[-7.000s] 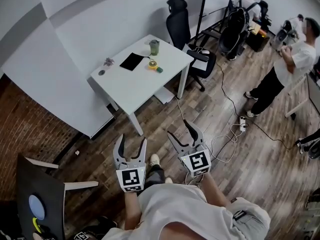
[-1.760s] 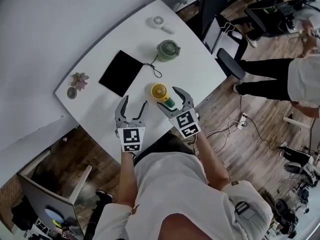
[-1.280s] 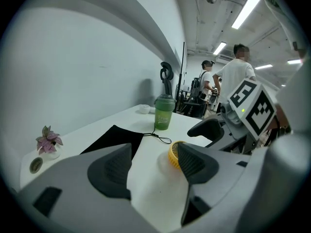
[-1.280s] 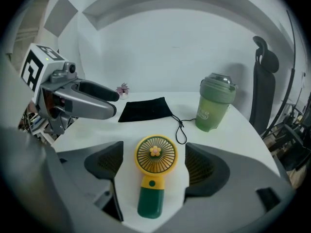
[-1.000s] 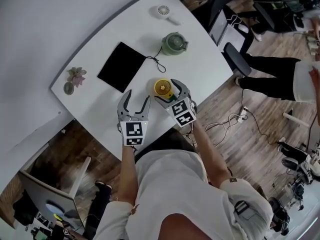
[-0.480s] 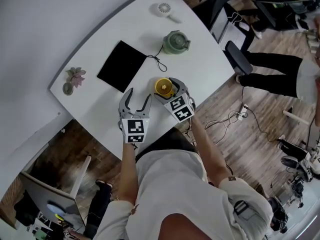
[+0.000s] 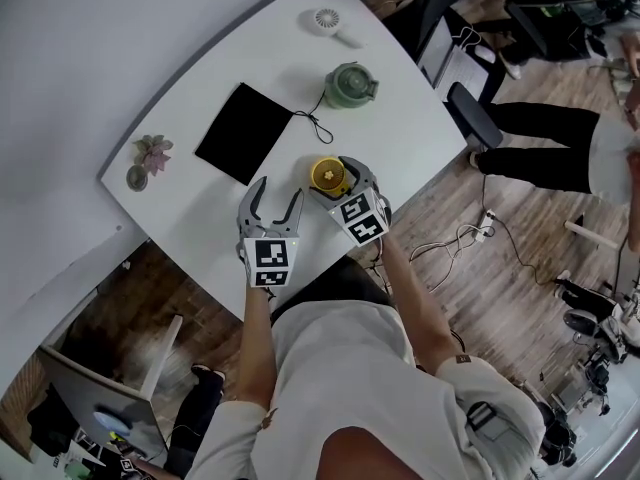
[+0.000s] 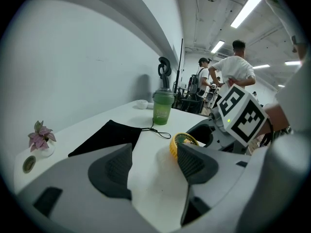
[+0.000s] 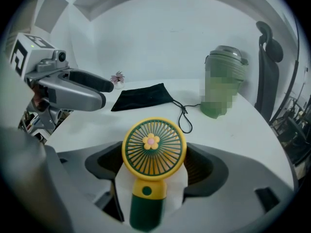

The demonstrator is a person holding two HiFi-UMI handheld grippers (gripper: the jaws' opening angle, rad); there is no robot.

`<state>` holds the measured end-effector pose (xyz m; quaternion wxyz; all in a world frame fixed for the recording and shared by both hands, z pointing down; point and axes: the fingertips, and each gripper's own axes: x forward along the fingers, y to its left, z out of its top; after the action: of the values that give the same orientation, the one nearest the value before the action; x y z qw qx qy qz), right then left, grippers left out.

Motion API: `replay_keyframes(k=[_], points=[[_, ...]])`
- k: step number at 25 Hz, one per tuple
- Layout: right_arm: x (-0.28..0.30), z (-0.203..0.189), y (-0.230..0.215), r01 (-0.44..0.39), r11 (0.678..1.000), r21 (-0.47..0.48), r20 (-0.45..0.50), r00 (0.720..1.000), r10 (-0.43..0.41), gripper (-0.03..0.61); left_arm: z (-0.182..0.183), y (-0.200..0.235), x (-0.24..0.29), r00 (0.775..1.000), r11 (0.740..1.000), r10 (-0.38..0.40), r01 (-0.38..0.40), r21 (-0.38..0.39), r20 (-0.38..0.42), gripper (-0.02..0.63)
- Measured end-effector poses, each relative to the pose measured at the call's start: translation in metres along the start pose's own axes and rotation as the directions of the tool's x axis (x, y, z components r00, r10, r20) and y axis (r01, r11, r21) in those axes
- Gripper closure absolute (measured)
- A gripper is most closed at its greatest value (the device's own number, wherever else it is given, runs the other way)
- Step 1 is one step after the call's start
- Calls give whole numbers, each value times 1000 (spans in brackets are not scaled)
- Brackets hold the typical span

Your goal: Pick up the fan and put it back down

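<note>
A white tabletop (image 7: 400,118) with a rounded edge stands against a white wall (image 7: 100,48) in a workroom with a wood-plank floor (image 7: 500,308). One black office chair (image 7: 468,113) sits at its far side, and a person in dark trousers (image 7: 560,158) stands beyond. The tabletop carries two handheld fans: one yellow-and-green fan (image 9: 153,148) near the front edge and one white fan (image 7: 325,20) at the far corner. It also holds one green lidded cup (image 7: 350,85), one black drawstring pouch (image 7: 243,133) and one pink potted plant (image 7: 155,154). The right tool (image 7: 335,180), its jaws just closing, has its pads against the rim of the yellow-and-green fan's head, the fan resting on the tabletop. The left tool (image 7: 276,193) hangs just beside it, jaws wide apart over bare tabletop, holding nothing.
</note>
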<state>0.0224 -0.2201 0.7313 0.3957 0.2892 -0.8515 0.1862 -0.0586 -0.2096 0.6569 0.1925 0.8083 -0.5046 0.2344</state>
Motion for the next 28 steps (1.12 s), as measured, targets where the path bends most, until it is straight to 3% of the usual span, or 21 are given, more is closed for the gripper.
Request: replay_keyframes(k=[15, 28], points=[[-60, 34, 7, 71, 998, -3, 151, 986, -69, 190, 32, -12, -30, 996, 999, 24, -27, 36, 85, 330], [-132, 90, 22, 118, 993, -28, 349, 932, -101, 192, 78, -19, -81, 975, 994, 74, -88, 58, 211, 330]])
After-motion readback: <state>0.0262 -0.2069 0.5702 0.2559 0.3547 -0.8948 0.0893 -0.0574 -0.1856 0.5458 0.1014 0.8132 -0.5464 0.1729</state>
